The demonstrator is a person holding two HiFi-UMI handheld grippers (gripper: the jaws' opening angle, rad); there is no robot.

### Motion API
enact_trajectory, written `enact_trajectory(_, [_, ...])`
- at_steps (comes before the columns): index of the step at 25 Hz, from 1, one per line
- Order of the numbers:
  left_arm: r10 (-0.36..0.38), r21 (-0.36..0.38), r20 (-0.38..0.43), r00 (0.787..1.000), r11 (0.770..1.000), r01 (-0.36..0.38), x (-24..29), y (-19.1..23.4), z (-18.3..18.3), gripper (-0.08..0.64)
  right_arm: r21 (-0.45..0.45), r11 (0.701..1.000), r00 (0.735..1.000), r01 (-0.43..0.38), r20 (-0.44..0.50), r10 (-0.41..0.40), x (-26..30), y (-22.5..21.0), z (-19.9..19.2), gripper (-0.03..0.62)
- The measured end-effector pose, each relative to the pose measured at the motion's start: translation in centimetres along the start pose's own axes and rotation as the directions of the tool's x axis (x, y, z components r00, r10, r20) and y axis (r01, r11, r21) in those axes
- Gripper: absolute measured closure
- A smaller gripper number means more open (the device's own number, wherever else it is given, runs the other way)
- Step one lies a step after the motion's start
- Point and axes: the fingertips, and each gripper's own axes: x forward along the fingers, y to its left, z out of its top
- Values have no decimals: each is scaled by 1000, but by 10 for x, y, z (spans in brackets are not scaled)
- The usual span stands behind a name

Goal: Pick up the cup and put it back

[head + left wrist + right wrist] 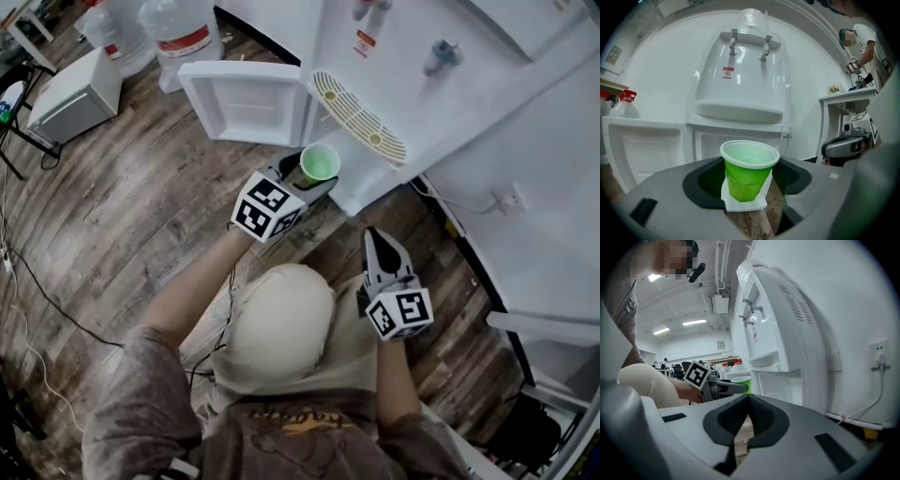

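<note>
While the left tool (312, 178) grips the green cup (746, 174), the right tool (376, 238) is closed.

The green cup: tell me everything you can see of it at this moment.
The green cup looks like thin plastic. It has a paler rolled rim, a wall that tapers downward and flat facets on its lower half. It stands upright with its mouth open upward, and no liquid shows inside. The white-padded fingers of the left gripper clamp its lower wall from both sides, and nothing else touches it. It is held off the floor, close in front of the white water dispenser, near its grilled tray.
</note>
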Motion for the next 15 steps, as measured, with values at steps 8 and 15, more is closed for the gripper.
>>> enact_trajectory(8, [-25, -3, -9, 1000, 1000, 25, -49, -23, 6, 254, -12, 1000, 1000, -5, -1, 5, -5, 4, 0, 591])
enact_trajectory(15, [21, -26, 11, 1000, 999, -20, -78, -31, -1, 255, -25, 1000, 1000, 6, 0, -6, -12, 3, -6, 591])
